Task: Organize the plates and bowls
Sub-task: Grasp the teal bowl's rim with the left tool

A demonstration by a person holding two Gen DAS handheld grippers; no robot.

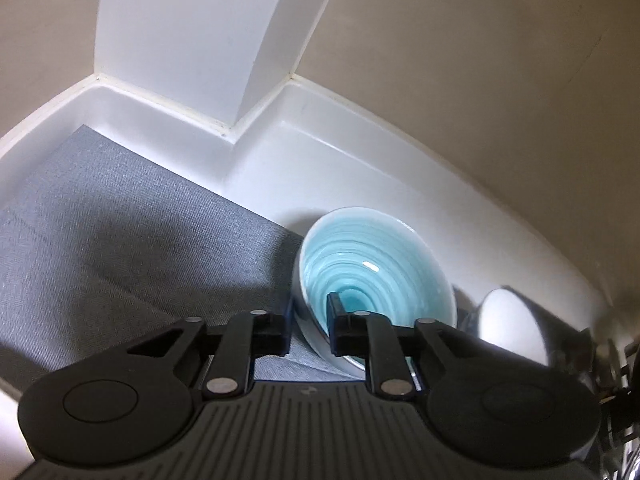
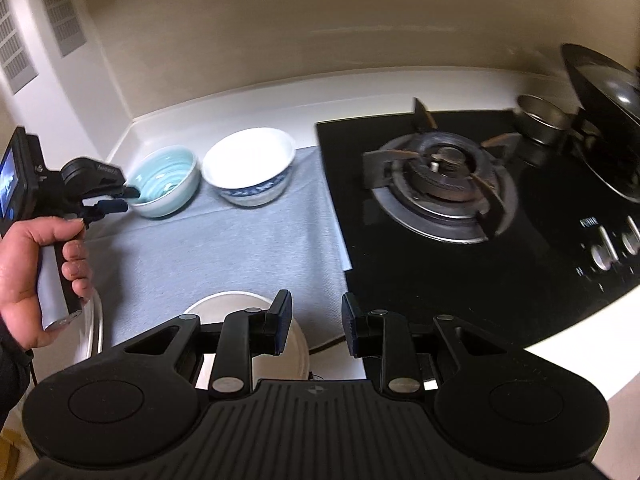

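The left gripper is right up close in its own camera, and its two black fingers sit on each side of the near rim of the blue bowl. One finger is inside the bowl and one is outside, so the rim is pinched between them. I think that is the best way to carry a bowl with two thin fingers, because the rim is the only thin part they can squeeze. From the other camera you can see a hand holding the left gripper by its handle, with the tips on the blue bowl. The blue bowl sits on the gray mat, at the back corner by the white wall edge. Just beside the blue bowl, on the stove side, is the white bowl with a blue pattern outside. They are close together, maybe so all the bowls end up in one spot. The right gripper has its fingers apart with nothing between them. It hangs over the front of the gray mat, far from the blue bowl, just above a white plate. I guess it is waiting to pick that up. The black stove is past the white bowl.
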